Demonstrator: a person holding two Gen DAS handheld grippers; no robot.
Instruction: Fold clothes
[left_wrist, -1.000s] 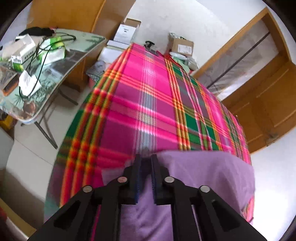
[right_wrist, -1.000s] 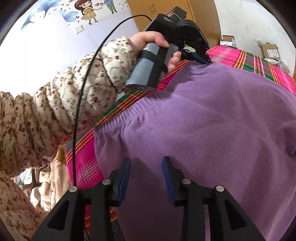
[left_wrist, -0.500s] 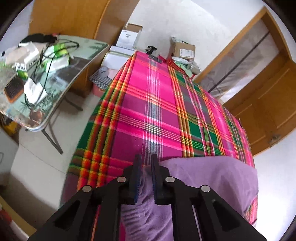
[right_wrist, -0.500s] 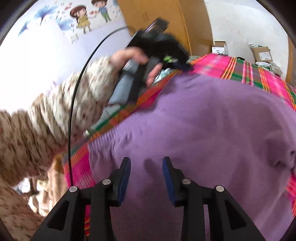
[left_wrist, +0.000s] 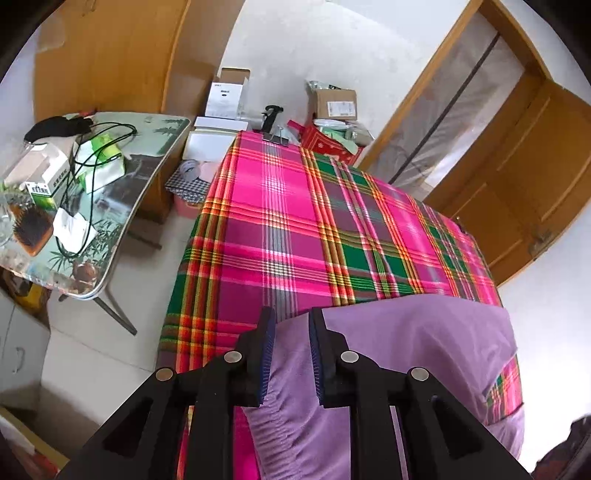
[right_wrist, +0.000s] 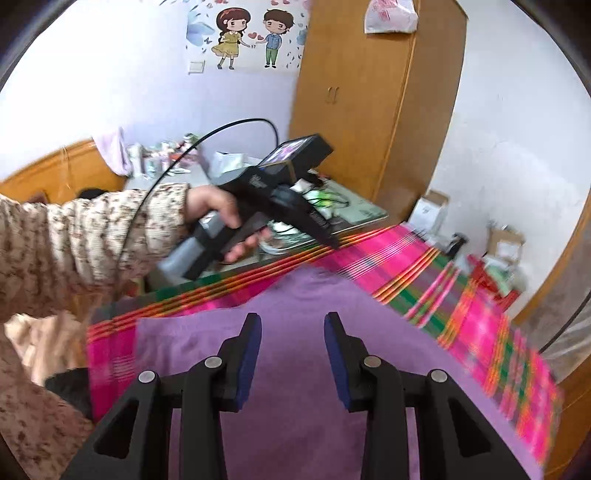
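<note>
A purple garment (left_wrist: 406, 339) lies folded at the near end of a table covered with a pink and green plaid cloth (left_wrist: 295, 221). My left gripper (left_wrist: 291, 347) hovers over the garment's left corner, near the elastic hem. Its jaws are opening, and the pads stand apart from the fabric lying below them. In the right wrist view a person's hand (right_wrist: 218, 206) in a floral sleeve holds that left gripper (right_wrist: 332, 243) above the garment's far corner. My right gripper (right_wrist: 293, 347) is open above the purple garment (right_wrist: 303, 302) with nothing between its fingers.
A glass-topped side table (left_wrist: 147, 162) with boxes, cables and a brush stands to the left of the plaid table. Cardboard boxes (left_wrist: 225, 96) sit on the floor at the far end. A wooden door (left_wrist: 517, 166) is at the right, and a wardrobe (right_wrist: 369, 110) stands behind.
The left jaws have spread and released the garment's corner. Both grippers have lifted away from the garment, so more of the room and the table shows.
</note>
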